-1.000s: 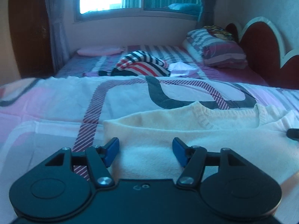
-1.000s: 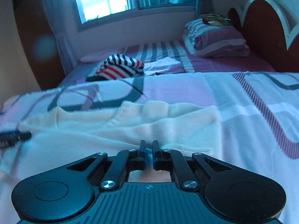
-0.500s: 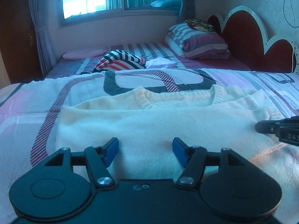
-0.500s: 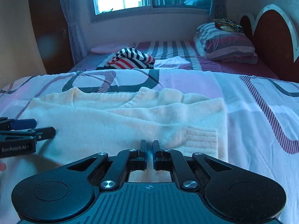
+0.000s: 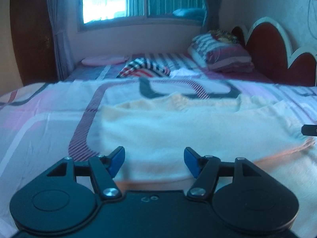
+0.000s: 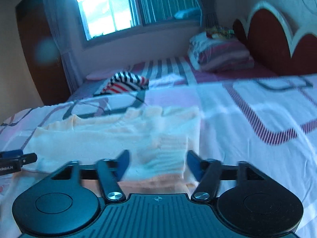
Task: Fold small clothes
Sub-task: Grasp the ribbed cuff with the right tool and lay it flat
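Observation:
A cream knitted sweater [image 5: 178, 130] lies flat on the patterned bedspread [image 5: 49, 123], its neckline away from me. My left gripper [image 5: 154, 158] hovers open over the sweater's near hem, nothing between its blue pads. In the right wrist view the same sweater [image 6: 111, 136] shows a sleeve folded across its body, ribbed cuff [image 6: 168, 156] nearest me. My right gripper [image 6: 157, 163] is over that cuff with its jaws opening; the pads stand apart from the cloth. Each gripper's tip shows at the edge of the other's view.
A striped garment [image 5: 145, 69] and a white cloth [image 5: 183, 72] lie on the far bed. Stacked pillows [image 5: 221, 55] rest against the red headboard [image 5: 275, 45]. A window [image 5: 138, 0], curtains and a dark wooden door [image 5: 31, 39] close off the far side.
My right gripper's jaws, shut in both earlier frames, now stand apart over the folded cuff. Both views shift sideways across the sweater, and the current frames are blurred.

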Demonstrator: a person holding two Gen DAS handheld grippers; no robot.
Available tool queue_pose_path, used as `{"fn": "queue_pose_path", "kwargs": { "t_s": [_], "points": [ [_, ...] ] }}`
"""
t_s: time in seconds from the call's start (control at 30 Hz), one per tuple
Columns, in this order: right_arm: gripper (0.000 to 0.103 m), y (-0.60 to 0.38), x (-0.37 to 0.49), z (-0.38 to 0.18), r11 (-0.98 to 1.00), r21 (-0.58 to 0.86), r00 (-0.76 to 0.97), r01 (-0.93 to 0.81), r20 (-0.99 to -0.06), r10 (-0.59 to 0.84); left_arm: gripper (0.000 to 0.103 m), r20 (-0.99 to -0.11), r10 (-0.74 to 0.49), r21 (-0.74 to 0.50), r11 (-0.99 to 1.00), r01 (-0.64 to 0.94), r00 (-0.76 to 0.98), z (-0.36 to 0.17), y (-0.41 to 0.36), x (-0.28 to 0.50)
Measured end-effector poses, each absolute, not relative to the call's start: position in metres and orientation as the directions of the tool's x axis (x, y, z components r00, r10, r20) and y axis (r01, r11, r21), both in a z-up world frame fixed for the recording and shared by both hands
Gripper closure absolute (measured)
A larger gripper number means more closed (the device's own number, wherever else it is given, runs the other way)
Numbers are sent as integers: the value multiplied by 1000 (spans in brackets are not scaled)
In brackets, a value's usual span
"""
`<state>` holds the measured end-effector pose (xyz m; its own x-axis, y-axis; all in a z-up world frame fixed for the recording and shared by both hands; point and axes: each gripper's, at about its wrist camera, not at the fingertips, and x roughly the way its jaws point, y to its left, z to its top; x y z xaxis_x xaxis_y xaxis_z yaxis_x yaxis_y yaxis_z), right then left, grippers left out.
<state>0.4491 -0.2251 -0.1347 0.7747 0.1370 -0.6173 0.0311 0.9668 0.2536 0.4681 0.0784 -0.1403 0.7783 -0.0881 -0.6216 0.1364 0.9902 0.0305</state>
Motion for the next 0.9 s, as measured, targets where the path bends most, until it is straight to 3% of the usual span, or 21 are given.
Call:
{"fn": "queue_pose_path", "kwargs": {
  "t_s": [0.17, 0.2, 0.23, 0.27, 0.43, 0.63, 0.73, 0.83, 0.9],
  "points": [
    [54, -228, 455, -145, 963, 265, 737, 49, -661, 144, 38, -630, -88, 14, 992, 124, 772, -151, 82, 468],
    [59, -227, 453, -144, 966, 254, 734, 45, -665, 140, 38, -630, -87, 15, 992, 125, 771, -151, 82, 469],
    [82, -226, 453, -143, 968, 247, 732, 35, -666, 143, 38, -630, -88, 15, 992, 126, 771, -151, 82, 469],
    [87, -227, 453, -145, 965, 263, 725, 16, -668, 170, 38, -631, -90, 14, 992, 127, 771, -152, 83, 469],
    [92, -230, 444, -146, 958, 288, 720, -1, -665, 201, 36, -630, -92, 15, 991, 130, 771, -152, 86, 467],
    [90, -231, 436, -147, 966, 258, 741, 18, -653, 161, 36, -632, -94, 21, 990, 138, 769, -152, 87, 467],
    [70, -224, 431, -131, 982, 176, 788, 62, -613, 60, 37, -611, -78, 53, 989, 139, 788, -143, 81, 463],
    [70, -217, 431, -124, 988, 155, 818, 26, -572, 68, 37, -637, -96, 49, 985, 164, 765, -146, 71, 468],
    [71, -214, 446, -138, 988, 154, 765, -27, -633, 119, 33, -643, -78, 60, 987, 152, 762, -153, 68, 472]
  ]
}}
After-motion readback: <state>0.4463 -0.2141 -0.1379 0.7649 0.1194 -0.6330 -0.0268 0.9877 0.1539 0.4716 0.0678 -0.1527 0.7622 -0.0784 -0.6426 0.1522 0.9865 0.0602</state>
